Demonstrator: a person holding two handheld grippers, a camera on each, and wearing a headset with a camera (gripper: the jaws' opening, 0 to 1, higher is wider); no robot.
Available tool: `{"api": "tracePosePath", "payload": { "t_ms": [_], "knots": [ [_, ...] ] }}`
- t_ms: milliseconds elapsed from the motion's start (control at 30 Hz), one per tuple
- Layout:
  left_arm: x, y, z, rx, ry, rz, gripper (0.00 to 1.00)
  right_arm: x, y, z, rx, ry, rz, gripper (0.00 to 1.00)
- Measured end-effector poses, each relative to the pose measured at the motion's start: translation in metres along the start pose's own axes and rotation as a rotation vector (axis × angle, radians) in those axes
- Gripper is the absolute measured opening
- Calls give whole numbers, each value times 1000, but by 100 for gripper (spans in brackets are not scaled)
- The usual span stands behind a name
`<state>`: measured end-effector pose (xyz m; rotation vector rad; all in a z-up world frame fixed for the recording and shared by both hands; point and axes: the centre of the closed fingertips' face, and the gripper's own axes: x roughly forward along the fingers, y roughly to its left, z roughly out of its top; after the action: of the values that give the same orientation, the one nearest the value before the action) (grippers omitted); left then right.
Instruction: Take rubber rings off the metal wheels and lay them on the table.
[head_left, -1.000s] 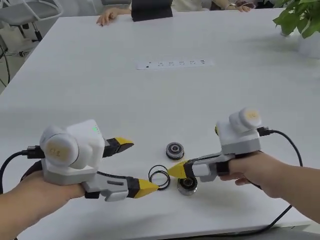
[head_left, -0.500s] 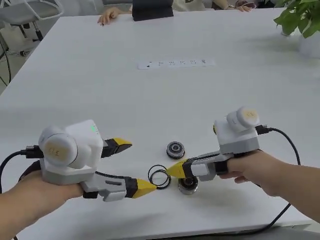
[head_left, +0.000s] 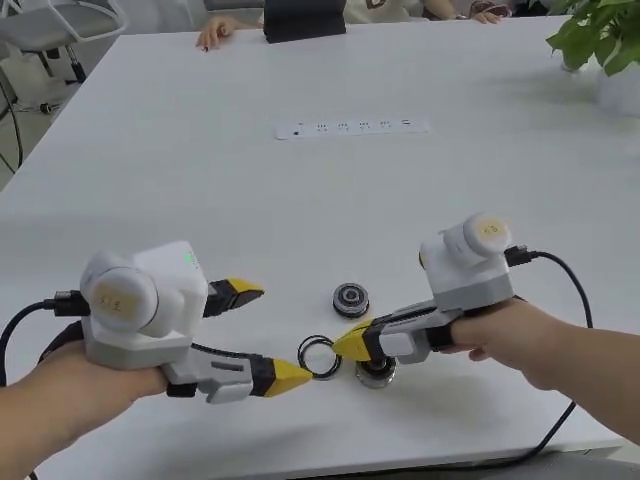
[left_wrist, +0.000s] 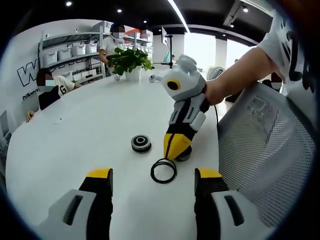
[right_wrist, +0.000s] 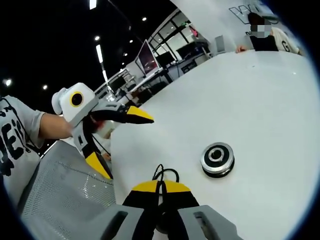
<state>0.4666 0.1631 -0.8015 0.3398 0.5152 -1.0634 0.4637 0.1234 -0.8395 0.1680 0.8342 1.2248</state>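
Two black rubber rings (head_left: 318, 357) lie overlapped on the white table (head_left: 330, 200), seen as loops (left_wrist: 164, 171) in the left gripper view. My right gripper (head_left: 350, 342) is shut, its yellow tips (right_wrist: 160, 186) pinching the near edge of a ring (right_wrist: 168, 173). A metal wheel (head_left: 376, 373) sits just under that gripper, partly hidden. A second wheel (head_left: 350, 298) with a dark rim stands free a little farther off (right_wrist: 217, 159). My left gripper (head_left: 265, 332) is open, its jaws held wide on my side of the rings (left_wrist: 155, 173), touching nothing.
A white power strip (head_left: 350, 127) lies mid-table. A potted plant (head_left: 600, 35) stands at the far right corner, and a dark tablet (head_left: 303, 20) and a person's hand (head_left: 215, 33) are at the far edge. A mesh chair (left_wrist: 260, 150) stands by the near edge.
My right gripper has edged slightly left and down toward the rings, staying shut. The left gripper and both wheels have hardly moved.
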Motion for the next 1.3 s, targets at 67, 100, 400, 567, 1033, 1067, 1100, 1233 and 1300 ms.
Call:
{"api": "tracePosePath", "payload": {
  "t_ms": [67, 100, 400, 567, 1033, 1067, 1100, 1233, 1300],
  "knots": [
    [0, 0, -1, 2, 3, -1, 64, -1, -2, 0, 0, -1, -8, 2],
    [0, -1, -1, 2, 5, -2, 64, -1, -2, 0, -4, -2, -10, 3],
    [1, 1, -1, -4, 8, -4, 63, -1, -4, 0, -31, 3, -20, 8],
    [2, 3, 0, -3, 9, -5, 63, -7, -8, 9, -41, -35, -38, 8],
    [14, 11, 11, -14, 1, -16, 58, -29, -36, 32, -118, -145, -170, 12],
    [16, 11, 12, -11, 4, -20, 58, -30, -39, 32, -125, -148, -182, 14],
    [17, 11, 12, -6, 6, -22, 58, -31, -41, 32, -133, -149, -188, 15],
    [21, 15, 14, -4, 11, -26, 57, -34, -50, 30, -176, -143, -226, 18],
    [23, 17, 16, -5, 11, -23, 57, -35, -53, 29, -190, -137, -239, 18]
  ]
}}
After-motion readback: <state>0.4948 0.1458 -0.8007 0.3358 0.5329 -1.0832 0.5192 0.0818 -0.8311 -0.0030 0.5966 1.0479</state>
